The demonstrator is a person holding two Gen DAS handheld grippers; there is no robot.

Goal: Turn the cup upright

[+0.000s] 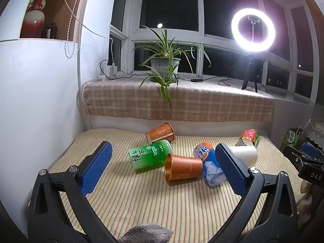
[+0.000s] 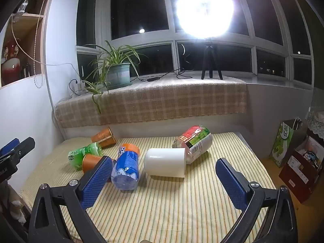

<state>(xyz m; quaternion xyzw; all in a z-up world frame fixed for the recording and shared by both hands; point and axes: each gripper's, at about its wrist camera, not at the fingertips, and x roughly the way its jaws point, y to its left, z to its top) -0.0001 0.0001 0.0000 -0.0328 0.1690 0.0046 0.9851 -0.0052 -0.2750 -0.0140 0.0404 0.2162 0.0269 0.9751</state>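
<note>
Several cups lie on their sides on the striped cloth. A copper cup (image 1: 183, 170) (image 2: 90, 162) faces its mouth toward me, between the green cup (image 1: 149, 155) (image 2: 84, 154) and the blue-and-orange cup (image 1: 210, 165) (image 2: 126, 167). A second copper cup (image 1: 161, 133) (image 2: 104, 137) lies at the back. A white cup (image 1: 244, 155) (image 2: 166, 162) rests against the red-and-green labelled cup (image 1: 249, 137) (image 2: 194, 142). My left gripper (image 1: 164, 169) is open, hovering short of the near copper cup. My right gripper (image 2: 164, 179) is open in front of the white cup.
A plaid-covered window ledge (image 1: 182, 99) (image 2: 162, 101) runs behind the table, with a potted plant (image 1: 166, 64) (image 2: 117, 75) and a ring light on a tripod (image 1: 253, 40) (image 2: 210, 60). A white wall (image 1: 40, 101) stands at left. Boxes and a green bag (image 2: 283, 143) sit at right.
</note>
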